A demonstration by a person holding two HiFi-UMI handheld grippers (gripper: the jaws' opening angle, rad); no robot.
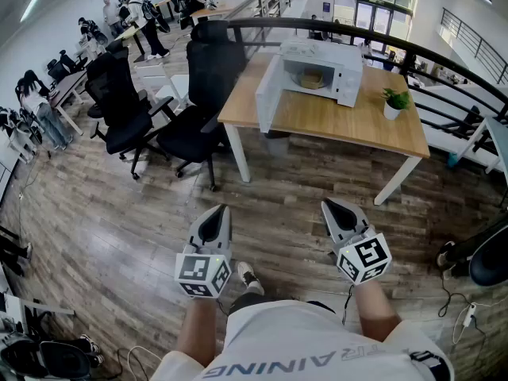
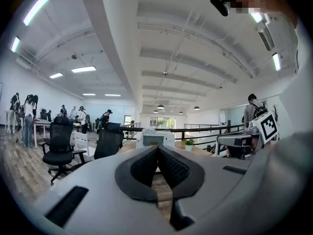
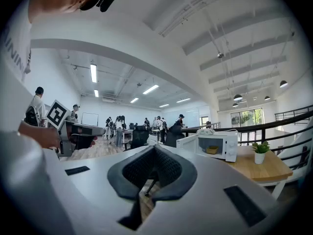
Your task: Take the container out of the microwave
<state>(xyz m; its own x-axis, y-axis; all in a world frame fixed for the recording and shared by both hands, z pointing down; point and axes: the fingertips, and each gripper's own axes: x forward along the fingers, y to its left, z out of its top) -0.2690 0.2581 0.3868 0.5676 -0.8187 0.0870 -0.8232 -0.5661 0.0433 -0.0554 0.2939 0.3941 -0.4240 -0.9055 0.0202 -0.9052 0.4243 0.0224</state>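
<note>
Left claw (image 1: 218, 213), right claw (image 1: 329, 206): closed, empty.

- Dark wood-plank floor (image 1: 119, 236) runs right across the open hall.
- Light wooden table (image 1: 333, 121) on white legs, with a small potted plant (image 1: 394, 101) at its corner.
- Black office chairs (image 1: 127, 109) parked just beside it.
- Dark railing (image 1: 444, 58) curves behind; tall windows (image 1: 373, 6) beyond.
- White ceiling (image 2: 195, 43), strip lights (image 2: 83, 69) lit.

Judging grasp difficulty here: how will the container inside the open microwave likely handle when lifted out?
The container looks small, low and bowl-like, so probably light and unlikely to tip. It seems rigid, though its material is too far off to tell. In the microwave it may slide if nudged.
</note>
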